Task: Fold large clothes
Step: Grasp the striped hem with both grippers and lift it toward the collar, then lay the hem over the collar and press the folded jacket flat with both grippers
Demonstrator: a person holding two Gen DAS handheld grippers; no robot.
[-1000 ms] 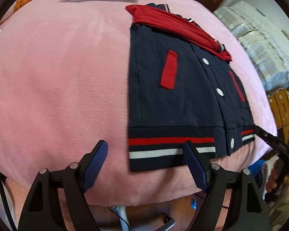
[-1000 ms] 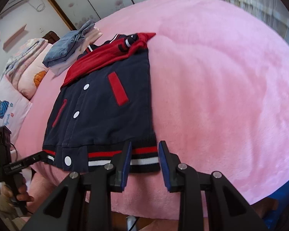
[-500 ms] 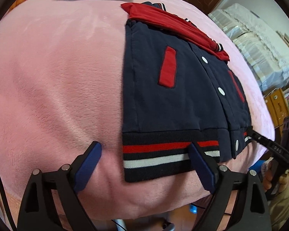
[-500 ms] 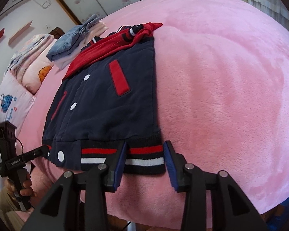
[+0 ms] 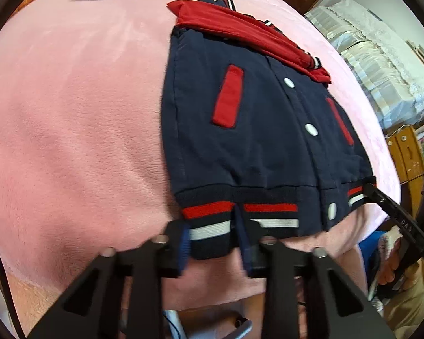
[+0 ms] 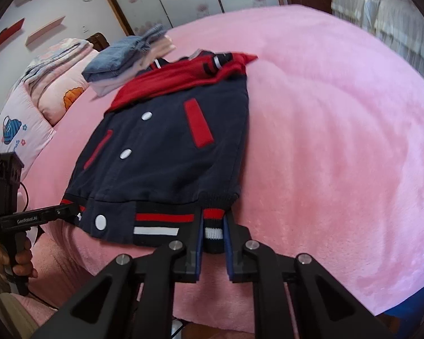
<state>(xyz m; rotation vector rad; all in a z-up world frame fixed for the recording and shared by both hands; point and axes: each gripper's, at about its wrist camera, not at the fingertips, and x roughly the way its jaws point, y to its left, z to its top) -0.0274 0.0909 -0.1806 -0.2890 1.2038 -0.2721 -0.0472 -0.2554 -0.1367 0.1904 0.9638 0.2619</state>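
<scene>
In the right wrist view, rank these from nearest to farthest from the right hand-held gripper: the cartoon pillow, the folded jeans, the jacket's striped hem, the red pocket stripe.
1. striped hem, between the right hand-held gripper fingers.
2. red pocket stripe, straight ahead, mid-jacket.
3. folded jeans, far left, beyond the collar.
The cartoon pillow sits at the left edge; against the jeans, too close to call.

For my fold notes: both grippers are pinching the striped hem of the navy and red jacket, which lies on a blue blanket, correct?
Not quite: the blanket is pink, as the right wrist view shows. Otherwise yes: the left gripper and right gripper both pinch the striped hem of the navy and red jacket.
</scene>
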